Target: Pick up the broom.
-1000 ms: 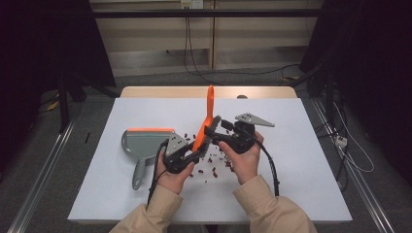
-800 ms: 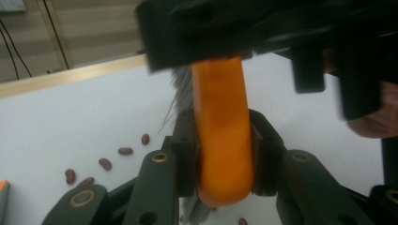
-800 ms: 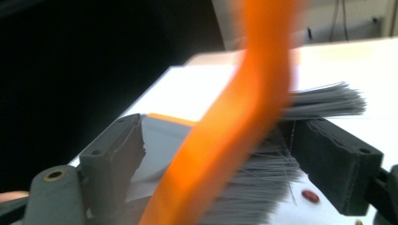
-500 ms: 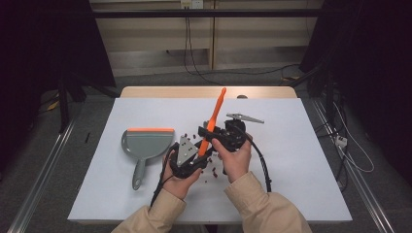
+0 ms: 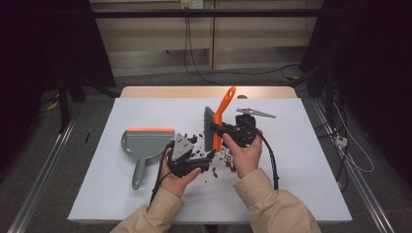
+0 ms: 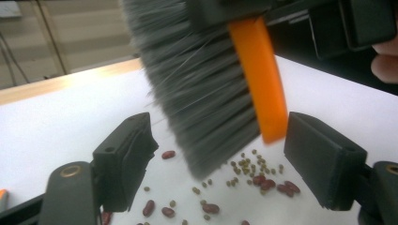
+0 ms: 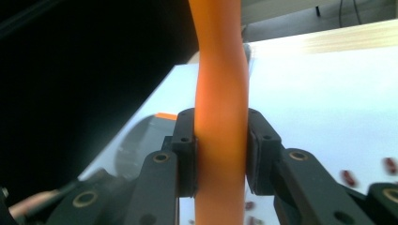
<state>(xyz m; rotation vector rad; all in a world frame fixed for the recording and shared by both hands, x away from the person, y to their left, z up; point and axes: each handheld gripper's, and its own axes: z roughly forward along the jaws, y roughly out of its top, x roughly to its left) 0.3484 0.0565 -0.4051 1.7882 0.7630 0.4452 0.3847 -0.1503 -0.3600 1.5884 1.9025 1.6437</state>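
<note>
My right gripper (image 7: 220, 154) clamps the brush (image 5: 217, 124) handle upright, bristles over beans (image 5: 224, 156); left gripper (image 6: 218, 164), just opening, empty, dustpan (image 5: 144, 144) leftward.

One brush (image 5: 216, 125) with an orange handle and grey bristles and one grey dustpan (image 5: 144, 145) with an orange lip are on hand above the white tabletop (image 5: 301, 160). Two grippers are in play, a left gripper (image 5: 210, 156) and a right gripper (image 5: 217, 128). The scattered beans (image 6: 263, 180) come in two kinds, dark red and small greenish, too many and too small to count.
</note>
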